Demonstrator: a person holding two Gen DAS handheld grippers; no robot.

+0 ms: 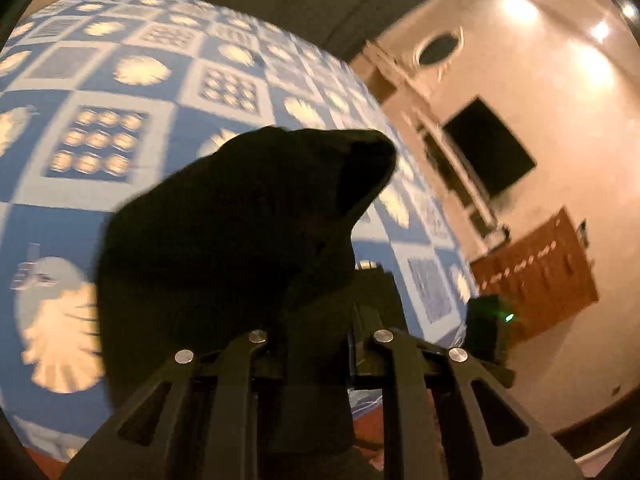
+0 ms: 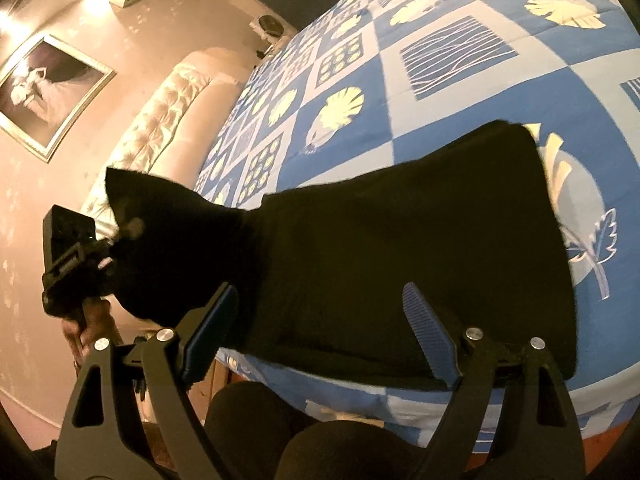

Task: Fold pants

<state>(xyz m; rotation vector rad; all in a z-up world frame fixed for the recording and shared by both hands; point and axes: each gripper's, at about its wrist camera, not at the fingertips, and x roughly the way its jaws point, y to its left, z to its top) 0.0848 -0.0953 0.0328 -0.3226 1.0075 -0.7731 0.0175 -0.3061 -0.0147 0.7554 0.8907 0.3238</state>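
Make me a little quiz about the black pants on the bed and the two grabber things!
1. True or false: the right gripper is open, with nothing between its blue pads.
2. Which gripper holds up a corner of the black pants? A) left gripper B) right gripper C) neither
3. Fill in: the rest of the pants lies on the blue patterned ____.

Key: 1 true; 2 A; 3 bedspread.
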